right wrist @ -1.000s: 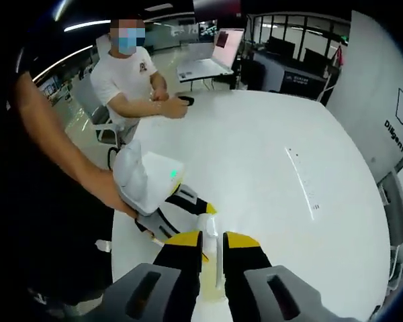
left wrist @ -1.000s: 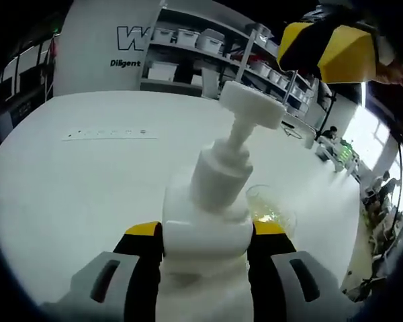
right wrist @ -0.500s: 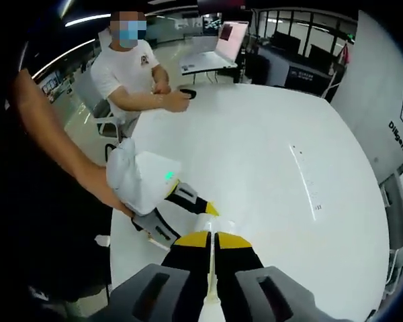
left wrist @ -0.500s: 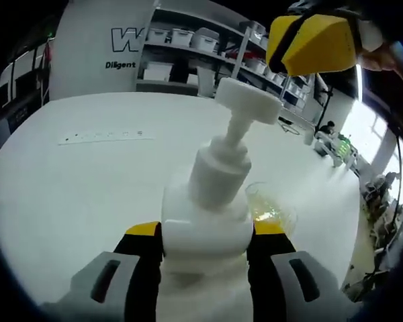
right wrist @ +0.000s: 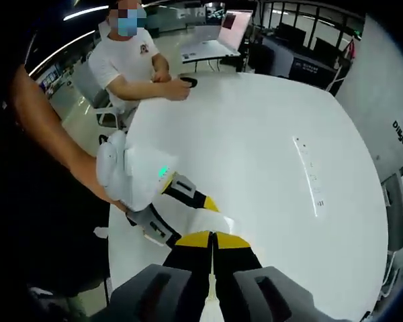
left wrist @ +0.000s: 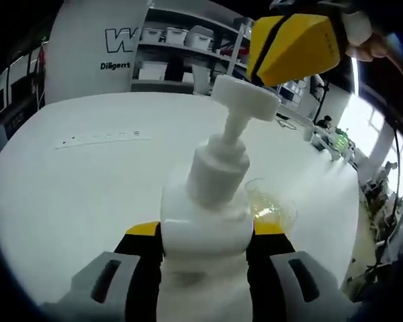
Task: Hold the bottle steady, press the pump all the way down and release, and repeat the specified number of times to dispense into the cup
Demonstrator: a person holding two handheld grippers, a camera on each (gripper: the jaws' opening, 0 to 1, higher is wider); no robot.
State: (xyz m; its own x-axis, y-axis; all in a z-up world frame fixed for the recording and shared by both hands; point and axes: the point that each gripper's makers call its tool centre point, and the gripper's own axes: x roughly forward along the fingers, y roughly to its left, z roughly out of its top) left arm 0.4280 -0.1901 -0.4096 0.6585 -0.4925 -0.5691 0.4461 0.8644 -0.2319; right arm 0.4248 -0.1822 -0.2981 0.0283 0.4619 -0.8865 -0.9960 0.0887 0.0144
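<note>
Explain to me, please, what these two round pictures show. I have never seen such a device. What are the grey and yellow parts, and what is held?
No robot is here. A person holds one hand tool in each hand, each with two jaws, called a gripper, and each carries a camera looking along its jaws.

In the left gripper view, the left gripper clamps a white pump bottle standing on a white table. Beside the bottle stands a clear cup with some yellow liquid inside. The yellow block at the top is the right gripper, at the pump head.

The right gripper view looks down from above: its jaws are shut together, and below them you see the left gripper and the person's arm. Another person sits at the far side of the table.
</note>
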